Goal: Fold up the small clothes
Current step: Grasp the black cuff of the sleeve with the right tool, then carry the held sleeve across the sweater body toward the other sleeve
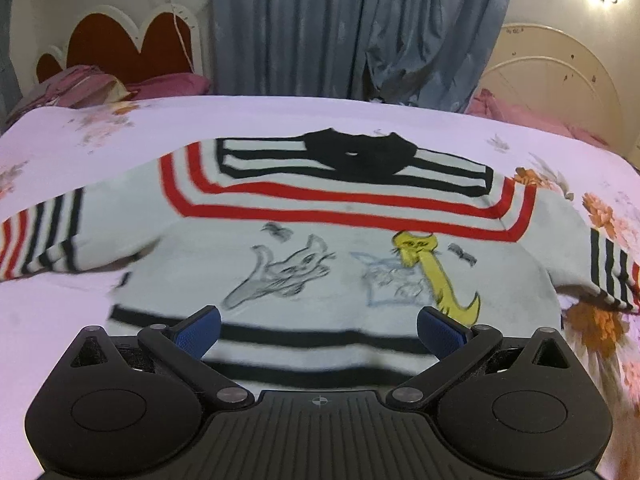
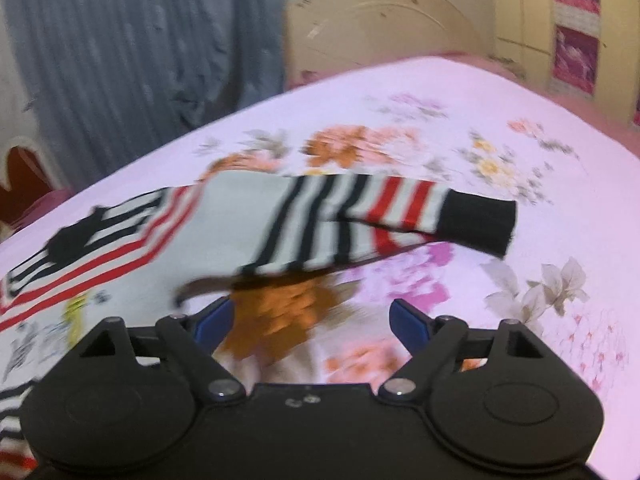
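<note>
Floral bedsheet (image 2: 500, 92) blurred, sweater (image 1: 320, 240) hem hidden

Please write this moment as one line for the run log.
white knitted sweater with red and black stripes: spread flat, unfolded, on floral bedsheet | left gripper: open, empty, over hem | right gripper: open, empty, near striped sleeve

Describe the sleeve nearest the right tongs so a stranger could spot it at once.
On the floral bedsheet lies a white sweater. Its sleeve stretches out sideways past the open right tongs. It alone ends in a solid black cuff after black, then red stripes.
</note>
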`<state>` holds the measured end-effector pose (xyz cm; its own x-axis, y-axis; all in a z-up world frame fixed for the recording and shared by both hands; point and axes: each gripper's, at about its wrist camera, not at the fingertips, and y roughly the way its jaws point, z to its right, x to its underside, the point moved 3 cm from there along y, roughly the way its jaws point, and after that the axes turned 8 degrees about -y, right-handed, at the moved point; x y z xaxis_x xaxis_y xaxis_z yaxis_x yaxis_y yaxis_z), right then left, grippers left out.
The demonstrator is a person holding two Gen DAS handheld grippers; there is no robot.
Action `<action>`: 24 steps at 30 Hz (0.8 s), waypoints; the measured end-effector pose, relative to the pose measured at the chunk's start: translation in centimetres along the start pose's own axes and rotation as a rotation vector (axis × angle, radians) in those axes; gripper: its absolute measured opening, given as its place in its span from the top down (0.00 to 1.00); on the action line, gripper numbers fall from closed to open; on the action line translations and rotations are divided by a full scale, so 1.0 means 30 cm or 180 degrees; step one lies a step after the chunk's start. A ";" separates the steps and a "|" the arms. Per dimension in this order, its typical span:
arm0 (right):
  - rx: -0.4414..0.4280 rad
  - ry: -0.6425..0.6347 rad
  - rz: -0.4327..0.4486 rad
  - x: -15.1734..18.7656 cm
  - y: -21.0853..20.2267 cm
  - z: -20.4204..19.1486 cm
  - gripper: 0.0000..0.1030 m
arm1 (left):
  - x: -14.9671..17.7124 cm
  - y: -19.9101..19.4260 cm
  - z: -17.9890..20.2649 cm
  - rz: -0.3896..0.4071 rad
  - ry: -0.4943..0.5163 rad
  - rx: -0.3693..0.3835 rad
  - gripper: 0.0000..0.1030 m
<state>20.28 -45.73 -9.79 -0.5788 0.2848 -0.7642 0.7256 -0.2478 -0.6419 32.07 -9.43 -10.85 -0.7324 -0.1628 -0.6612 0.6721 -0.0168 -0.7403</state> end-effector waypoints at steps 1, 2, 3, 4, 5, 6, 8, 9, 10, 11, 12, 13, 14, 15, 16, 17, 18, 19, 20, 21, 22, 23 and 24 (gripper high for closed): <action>0.0015 0.0033 -0.0019 -0.008 0.024 0.023 0.19 | -0.006 0.020 0.021 0.0009 0.0019 -0.0005 0.00; 0.0029 0.0071 -0.0036 -0.017 0.048 0.045 0.19 | -0.011 0.035 0.039 0.0014 0.0036 -0.0005 0.00; 0.0036 0.0120 -0.0054 -0.023 0.073 0.065 0.19 | -0.017 0.051 0.057 0.0019 0.0064 -0.0006 0.00; 0.0048 0.0178 -0.0077 -0.029 0.097 0.086 0.19 | -0.023 0.069 0.074 0.0022 0.0100 -0.0023 0.00; 0.0039 0.0230 -0.0095 -0.037 0.125 0.103 0.19 | -0.027 0.085 0.091 0.0016 0.0138 -0.0044 0.00; 0.0041 0.0290 -0.0124 -0.041 0.152 0.123 0.19 | -0.032 0.103 0.108 0.0007 0.0166 -0.0054 0.00; 0.0047 0.0412 -0.0187 -0.044 0.199 0.155 0.21 | -0.038 0.126 0.127 -0.0012 0.0191 -0.0059 0.00; 0.0023 0.0488 -0.0213 -0.045 0.223 0.171 0.22 | -0.041 0.134 0.134 -0.0024 0.0198 -0.0064 0.00; -0.0009 0.0585 -0.0238 -0.044 0.248 0.189 0.25 | -0.043 0.141 0.139 -0.0032 0.0200 -0.0066 0.00; -0.0018 0.0660 -0.0240 -0.044 0.264 0.203 0.28 | -0.044 0.146 0.143 -0.0041 0.0202 -0.0052 0.00; -0.0022 0.0729 -0.0195 -0.049 0.276 0.217 0.28 | -0.044 0.150 0.143 -0.0051 0.0201 -0.0041 0.00; -0.0038 0.0820 -0.0115 -0.056 0.281 0.232 0.28 | -0.045 0.154 0.142 -0.0062 0.0202 -0.0041 0.00; -0.0031 0.0906 -0.0062 -0.065 0.285 0.245 0.32 | -0.046 0.159 0.141 -0.0078 0.0208 -0.0060 0.00; -0.0030 0.0994 -0.0018 -0.074 0.289 0.260 0.34 | -0.047 0.164 0.139 -0.0093 0.0214 -0.0077 0.00; -0.0032 0.1120 0.0039 -0.083 0.293 0.279 0.36 | -0.048 0.166 0.137 -0.0105 0.0211 -0.0085 0.00; -0.0017 0.1208 0.0067 -0.091 0.301 0.295 0.41 | -0.049 0.167 0.133 -0.0105 0.0207 -0.0095 0.00; 0.0011 0.1276 0.0075 -0.097 0.314 0.311 0.44 | -0.053 0.170 0.131 -0.0092 0.0209 -0.0104 0.00; 0.0053 0.1307 0.0074 -0.100 0.326 0.323 0.57 | -0.056 0.170 0.127 -0.0075 0.0215 -0.0103 0.00; 0.0094 0.1317 0.0081 -0.102 0.331 0.331 0.69 | -0.060 0.171 0.124 -0.0059 0.0222 -0.0087 0.00; 0.0125 0.1312 0.0097 -0.105 0.334 0.338 0.72 | -0.064 0.171 0.120 -0.0042 0.0223 -0.0065 0.00; 0.0132 0.1274 0.0109 -0.109 0.337 0.337 0.75 | -0.067 0.172 0.117 -0.0034 0.0224 -0.0042 0.00; 0.0156 0.1210 0.0130 -0.113 0.332 0.332 0.79 | -0.072 0.175 0.114 -0.0039 0.0222 -0.0042 0.00; 0.0179 0.1135 0.0166 -0.119 0.326 0.321 0.80 | -0.075 0.178 0.110 -0.0051 0.0221 -0.0049 0.00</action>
<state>25.87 -58.10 -13.94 -0.3680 0.5730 -0.7323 0.7234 -0.3184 -0.6127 37.66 -12.39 -12.91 -0.7492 -0.0939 -0.6556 0.6588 -0.0037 -0.7523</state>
